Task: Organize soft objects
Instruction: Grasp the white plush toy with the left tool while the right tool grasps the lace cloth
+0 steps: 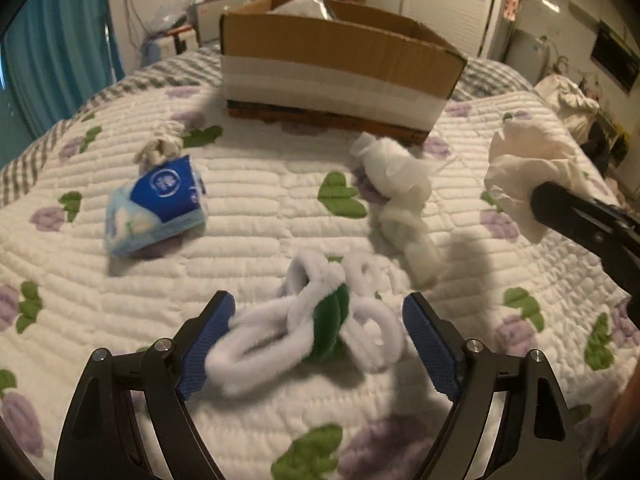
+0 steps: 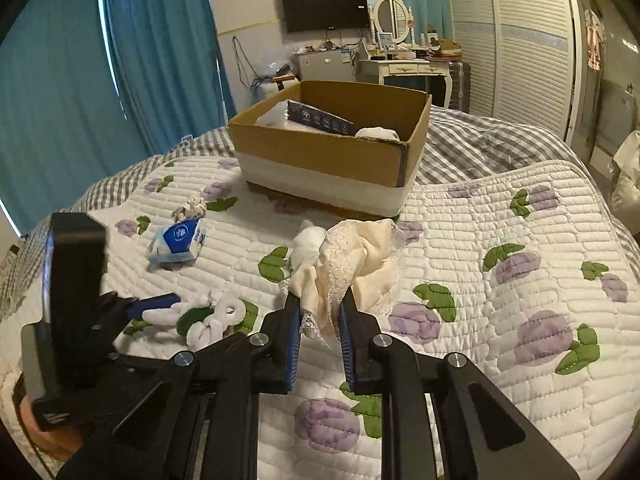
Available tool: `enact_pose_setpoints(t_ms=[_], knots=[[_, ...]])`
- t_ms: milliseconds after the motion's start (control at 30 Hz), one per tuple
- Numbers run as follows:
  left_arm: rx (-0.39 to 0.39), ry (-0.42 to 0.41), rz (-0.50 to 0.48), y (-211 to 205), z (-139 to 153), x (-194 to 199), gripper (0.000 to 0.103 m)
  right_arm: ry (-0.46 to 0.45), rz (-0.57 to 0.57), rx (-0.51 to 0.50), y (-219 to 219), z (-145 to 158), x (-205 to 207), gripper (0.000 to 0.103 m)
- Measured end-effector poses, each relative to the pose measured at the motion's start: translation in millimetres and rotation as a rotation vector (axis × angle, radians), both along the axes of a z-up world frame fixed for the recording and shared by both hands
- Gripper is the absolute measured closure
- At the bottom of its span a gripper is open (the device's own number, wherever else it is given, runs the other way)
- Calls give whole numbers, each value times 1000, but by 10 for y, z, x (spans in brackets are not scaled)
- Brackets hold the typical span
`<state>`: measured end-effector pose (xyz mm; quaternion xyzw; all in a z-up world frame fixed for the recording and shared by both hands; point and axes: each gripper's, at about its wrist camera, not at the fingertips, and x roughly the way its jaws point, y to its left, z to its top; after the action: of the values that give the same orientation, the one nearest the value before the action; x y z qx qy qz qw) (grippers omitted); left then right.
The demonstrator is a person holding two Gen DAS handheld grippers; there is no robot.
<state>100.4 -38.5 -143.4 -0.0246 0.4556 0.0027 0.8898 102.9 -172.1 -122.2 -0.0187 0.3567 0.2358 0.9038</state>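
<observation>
With our right gripper (image 2: 320,312) clamped on the cream lace cloth (image 2: 356,260) above the quilt (image 2: 500,220), we must carry it to the cardboard box (image 2: 320,152), while our left gripper (image 1: 320,320) stands wide around the white fluffy loops (image 1: 312,320).

An open brown cardboard box (image 2: 328,152) is sitting on the white quilted floral bedspread (image 2: 500,232), behind the blue tissue pack (image 2: 178,242).
</observation>
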Motion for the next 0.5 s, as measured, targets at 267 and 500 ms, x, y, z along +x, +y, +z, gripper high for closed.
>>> enact_pose_setpoints(t_ms=[267,500], knots=[[-13,-9,-30,15,39,-115,36,-10,10,-23,49,-23,-19,86],[-22,-74,-51,-30,326,-365,36,-48,18,-11,5,90,-146,86]])
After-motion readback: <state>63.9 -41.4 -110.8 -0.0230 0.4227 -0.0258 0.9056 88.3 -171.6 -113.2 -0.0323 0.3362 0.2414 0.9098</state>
